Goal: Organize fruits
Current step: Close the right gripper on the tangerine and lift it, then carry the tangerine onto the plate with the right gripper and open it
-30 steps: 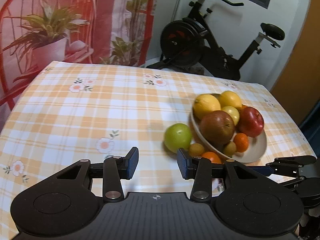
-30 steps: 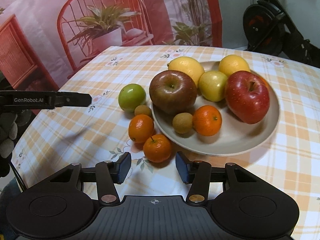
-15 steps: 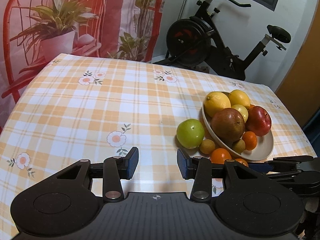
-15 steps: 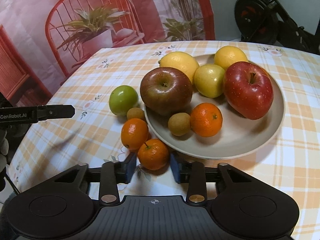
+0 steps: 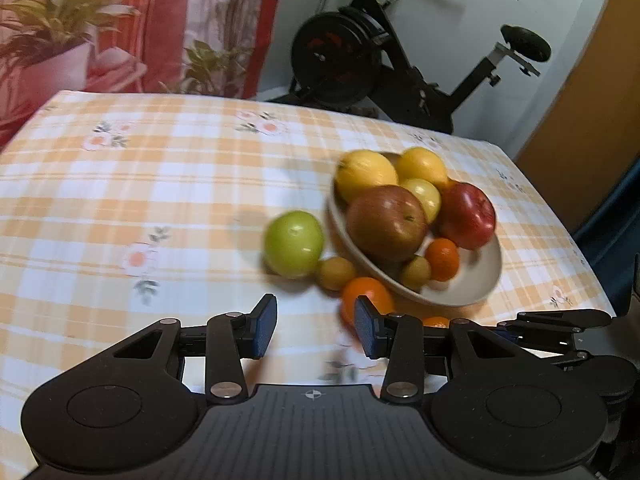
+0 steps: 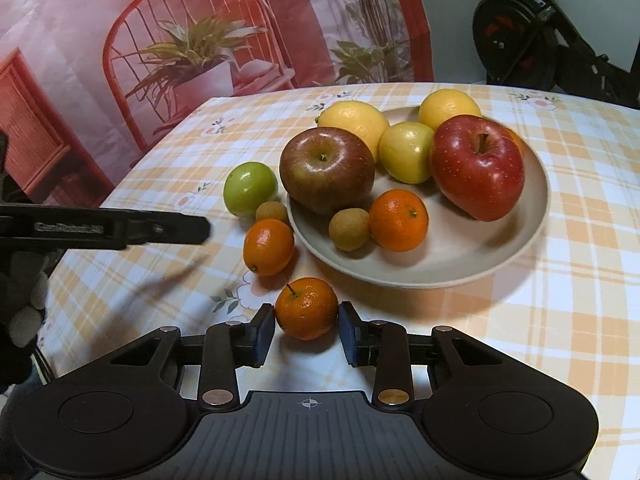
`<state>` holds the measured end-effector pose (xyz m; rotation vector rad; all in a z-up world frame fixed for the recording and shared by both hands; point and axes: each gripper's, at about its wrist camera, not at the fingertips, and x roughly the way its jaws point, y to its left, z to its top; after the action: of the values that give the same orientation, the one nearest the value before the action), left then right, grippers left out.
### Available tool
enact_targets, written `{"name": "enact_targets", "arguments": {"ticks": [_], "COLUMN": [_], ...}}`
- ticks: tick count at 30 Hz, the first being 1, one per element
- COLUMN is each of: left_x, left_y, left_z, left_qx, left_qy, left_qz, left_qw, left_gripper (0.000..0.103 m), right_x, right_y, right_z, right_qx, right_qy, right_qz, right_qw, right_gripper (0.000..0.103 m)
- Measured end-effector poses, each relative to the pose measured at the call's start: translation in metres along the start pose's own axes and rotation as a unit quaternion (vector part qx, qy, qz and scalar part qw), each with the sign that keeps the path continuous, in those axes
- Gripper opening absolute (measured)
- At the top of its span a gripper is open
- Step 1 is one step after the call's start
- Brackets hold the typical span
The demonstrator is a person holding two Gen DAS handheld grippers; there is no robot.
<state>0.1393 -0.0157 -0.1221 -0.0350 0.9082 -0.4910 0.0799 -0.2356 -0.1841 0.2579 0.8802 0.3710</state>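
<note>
A beige plate (image 6: 460,268) holds two apples, two lemons, a yellow-green fruit, a mandarin and a small brown fruit. Beside it on the cloth lie a green apple (image 6: 250,188), a small brown fruit (image 6: 271,212) and a mandarin (image 6: 269,246). My right gripper (image 6: 307,334) is shut on a second mandarin (image 6: 306,308) that rests on the cloth just in front of the plate, both pads against its sides. My left gripper (image 5: 316,332) is open with nothing in it, short of the green apple (image 5: 294,244); the loose mandarin (image 5: 366,294) shows just behind its right finger.
The table wears an orange-checked flowered cloth (image 5: 160,200). Behind it stand an exercise bike (image 5: 380,60) and a red printed backdrop (image 6: 160,40). The left gripper's finger (image 6: 160,230) reaches in from the left of the right wrist view, near the loose fruit.
The right jaws have come together onto the mandarin in front of the plate. The left gripper has moved in toward the loose fruit, its jaw gap unchanged.
</note>
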Motion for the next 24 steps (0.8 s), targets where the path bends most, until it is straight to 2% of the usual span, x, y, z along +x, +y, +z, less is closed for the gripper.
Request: {"name": "enact_targets", "arguments": {"ticks": [11,24], "left_x": [0.021,0.037], "left_y": [-0.021,-0.033], "left_z": [0.004,0.002], "left_qx": [-0.016,-0.006], "left_qy": [0.018,0.037], "left_qz": [-0.013,0.01], "left_qw": [0.9996,0.9993], "left_gripper": [0.045,0.044], "right_x": [-0.022,-0.035], "right_y": [-0.01,-0.026], "right_z": [-0.007,-0.009], "right_qx": [-0.002,0.005], "right_qy": [-0.022,-0.046], "right_qz": [0.008,0.011], "right_qw": [1.0,0.999], "right_gripper": [0.032,0.032]}}
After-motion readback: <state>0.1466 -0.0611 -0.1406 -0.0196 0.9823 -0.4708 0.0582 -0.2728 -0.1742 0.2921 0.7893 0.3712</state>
